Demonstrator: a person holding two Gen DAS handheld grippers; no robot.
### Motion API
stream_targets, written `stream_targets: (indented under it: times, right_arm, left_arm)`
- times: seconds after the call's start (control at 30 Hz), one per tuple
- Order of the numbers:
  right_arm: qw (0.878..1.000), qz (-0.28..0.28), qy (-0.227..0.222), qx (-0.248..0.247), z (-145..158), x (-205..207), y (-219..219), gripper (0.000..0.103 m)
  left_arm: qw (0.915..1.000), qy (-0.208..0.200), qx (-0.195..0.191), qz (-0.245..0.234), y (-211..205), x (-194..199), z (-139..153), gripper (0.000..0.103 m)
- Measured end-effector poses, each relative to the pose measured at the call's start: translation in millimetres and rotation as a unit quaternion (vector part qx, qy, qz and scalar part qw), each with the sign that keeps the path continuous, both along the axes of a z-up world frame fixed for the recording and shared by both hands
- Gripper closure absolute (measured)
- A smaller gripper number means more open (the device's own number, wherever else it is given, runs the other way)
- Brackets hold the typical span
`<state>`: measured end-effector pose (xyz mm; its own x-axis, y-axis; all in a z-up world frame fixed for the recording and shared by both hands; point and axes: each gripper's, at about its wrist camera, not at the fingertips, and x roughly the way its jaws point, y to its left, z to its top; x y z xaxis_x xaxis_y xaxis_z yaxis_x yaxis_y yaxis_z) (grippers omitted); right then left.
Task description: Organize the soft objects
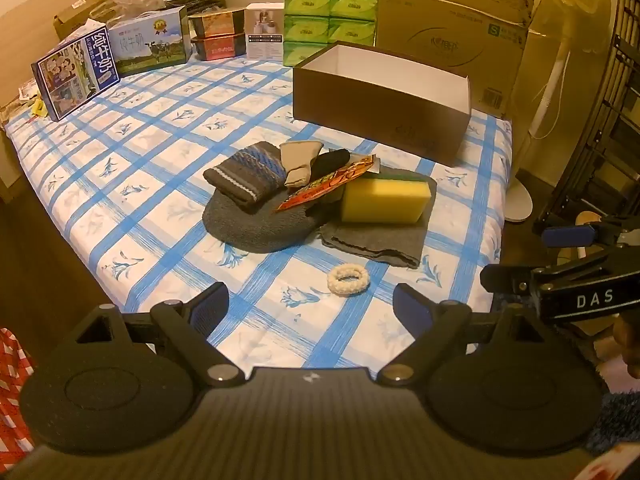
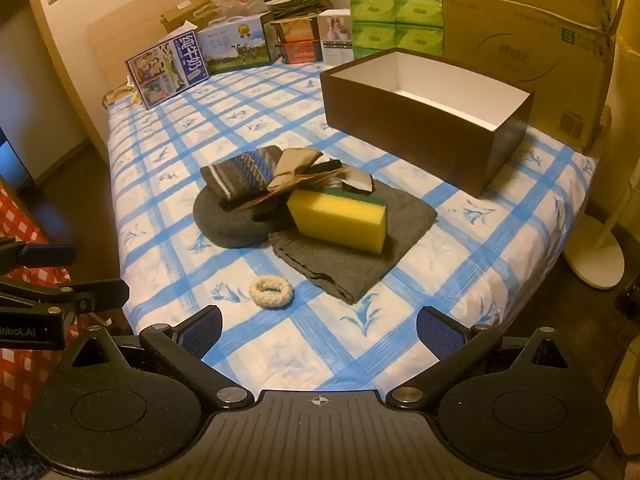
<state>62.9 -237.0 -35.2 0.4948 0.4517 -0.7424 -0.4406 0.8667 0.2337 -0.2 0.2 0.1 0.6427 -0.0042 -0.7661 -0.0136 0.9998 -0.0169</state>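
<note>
The checked bedsheet (image 1: 168,152) lay bare near its front edge; the brown box (image 1: 380,112) stood open behind the yellow sponge (image 1: 384,200). My left claw (image 1: 310,308) and right claw (image 2: 320,330) gaped wide, empty.

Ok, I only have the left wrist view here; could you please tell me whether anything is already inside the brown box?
Observer: The right wrist view looks further into the brown box: white walls and a strip of white floor, with nothing on it as far as shows.
Operator: Thank you. And is the right gripper free?
Observer: Yes, the right gripper is open above the bedsheet, with nothing between its fingers.
</note>
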Motion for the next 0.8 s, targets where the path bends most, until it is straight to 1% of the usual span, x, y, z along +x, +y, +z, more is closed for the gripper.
stream_targets:
  times: [0.8]
  right_arm:
    - [1.0,0.0,0.0,-0.001,0.2,1.1,0.9,0.0]
  left_arm:
    - [1.0,0.001,0.001,0.0,-0.1,0.1,0.0,0.015]
